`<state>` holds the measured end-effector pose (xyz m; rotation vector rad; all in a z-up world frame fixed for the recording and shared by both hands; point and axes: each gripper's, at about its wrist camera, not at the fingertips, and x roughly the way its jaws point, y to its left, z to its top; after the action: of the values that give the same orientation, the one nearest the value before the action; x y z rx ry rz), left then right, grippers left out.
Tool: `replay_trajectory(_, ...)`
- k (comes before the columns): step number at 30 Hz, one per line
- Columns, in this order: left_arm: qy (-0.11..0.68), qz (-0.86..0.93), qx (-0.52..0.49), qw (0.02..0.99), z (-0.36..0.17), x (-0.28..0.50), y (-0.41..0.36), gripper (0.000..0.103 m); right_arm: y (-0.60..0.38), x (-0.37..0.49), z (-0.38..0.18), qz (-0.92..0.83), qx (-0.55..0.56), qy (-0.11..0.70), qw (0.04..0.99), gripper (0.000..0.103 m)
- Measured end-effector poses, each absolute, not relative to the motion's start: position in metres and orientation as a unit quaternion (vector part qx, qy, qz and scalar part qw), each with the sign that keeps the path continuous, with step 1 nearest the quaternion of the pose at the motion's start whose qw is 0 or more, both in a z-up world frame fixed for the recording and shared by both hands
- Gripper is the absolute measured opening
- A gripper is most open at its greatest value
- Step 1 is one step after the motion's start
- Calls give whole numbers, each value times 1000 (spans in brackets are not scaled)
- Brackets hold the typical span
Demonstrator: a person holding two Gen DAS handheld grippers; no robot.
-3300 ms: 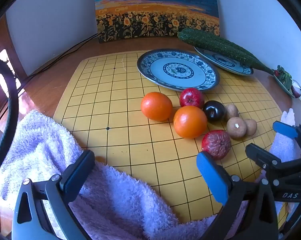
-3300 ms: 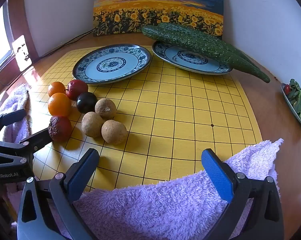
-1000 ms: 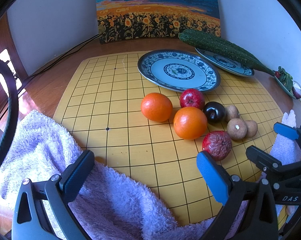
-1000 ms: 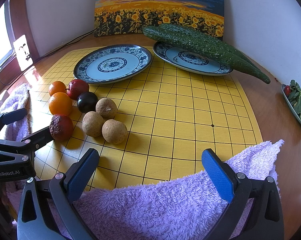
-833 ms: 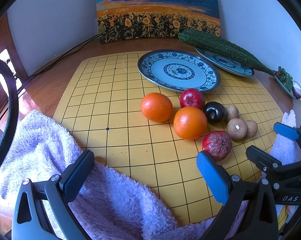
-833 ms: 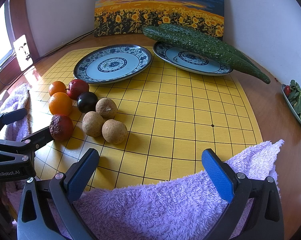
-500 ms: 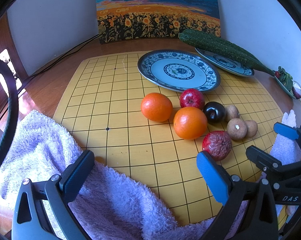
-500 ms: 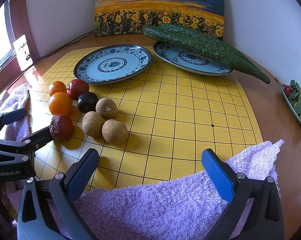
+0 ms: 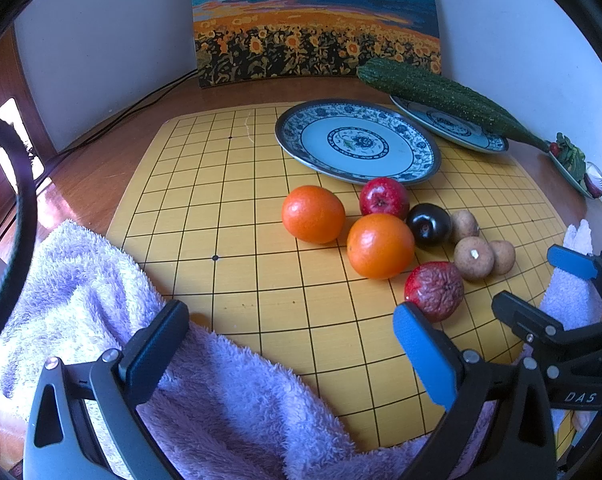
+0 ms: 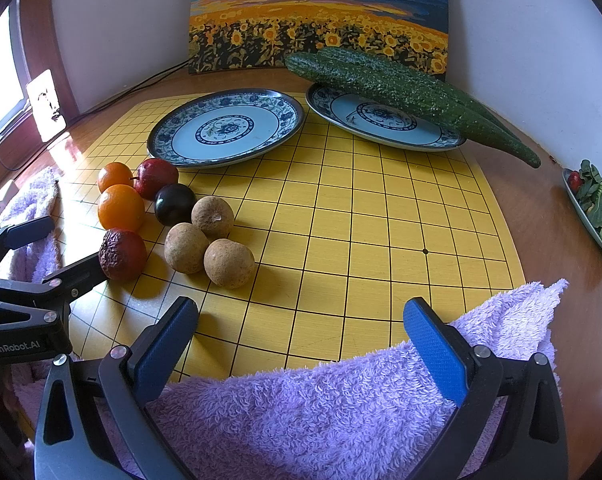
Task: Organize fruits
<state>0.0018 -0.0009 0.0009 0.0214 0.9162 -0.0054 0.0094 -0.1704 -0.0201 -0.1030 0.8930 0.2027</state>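
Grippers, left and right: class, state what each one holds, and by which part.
Nothing is held. The left gripper and right gripper both have open jaws above purple towels.

You've got white walls [image 10: 521, 40] meeting in a corner, a sunflower painting [image 10: 321, 20] leaning there on the wooden table [image 10: 541, 200], cables [image 9: 141, 100] trailing left, and daylight from a left window [image 10: 1, 60].

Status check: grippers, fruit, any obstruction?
Left gripper and right gripper open, empty. Fruit cluster on board, near plate bare. Path unobstructed.
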Motion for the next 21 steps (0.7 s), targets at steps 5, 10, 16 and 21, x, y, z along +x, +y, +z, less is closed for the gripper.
replay_trajectory(5,443,-3,10,896,1,2,-1,103,-174,10,-21,98,-49,431,896,103)
replay_trajectory(10,446,-6,8,895,4,5,-1,103,-171,9,-19,106,-52,431,895,98)
replay_trajectory(16,445,-12,-2,895,15,7,9,99,-162,10,-12,132,-63,430,891,77)
replay_trajectory(21,425,-7,-21,905,37,10,22,99,-165,11,-10,137,-55,427,892,60)
